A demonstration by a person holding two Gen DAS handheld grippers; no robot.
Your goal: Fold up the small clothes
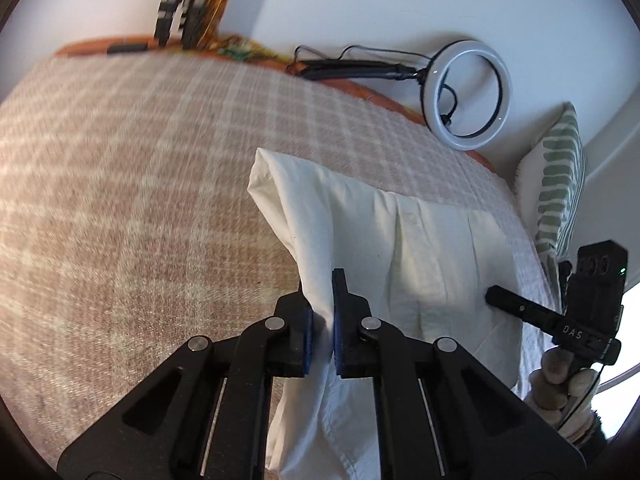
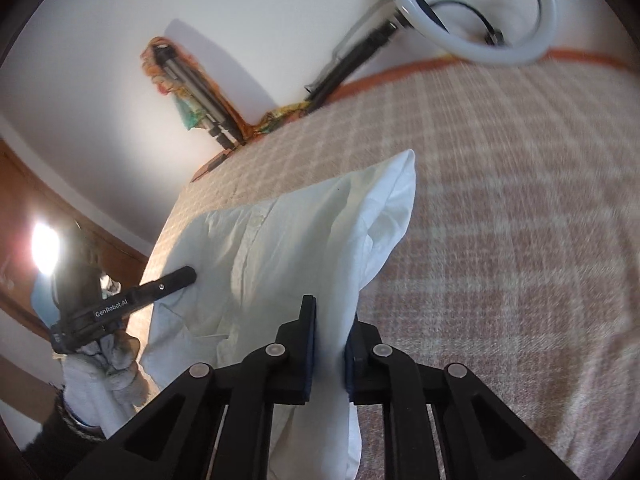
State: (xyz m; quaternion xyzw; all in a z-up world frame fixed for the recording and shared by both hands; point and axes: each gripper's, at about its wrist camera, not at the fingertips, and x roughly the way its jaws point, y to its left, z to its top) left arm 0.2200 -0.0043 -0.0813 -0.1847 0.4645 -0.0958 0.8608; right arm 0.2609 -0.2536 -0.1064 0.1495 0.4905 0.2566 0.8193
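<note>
Here the left gripper pinches a fold of the white shirt between its blue pads, the cloth rising toward 12 o'clock and spreading to 2 o'clock over the checked blanket. The right gripper clamps another fold of it, with the shirt fanning out toward 10 o'clock.

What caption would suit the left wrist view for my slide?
Left gripper pinches a cream shirt above a checked bedspread, right gripper gripping its other side.
</note>
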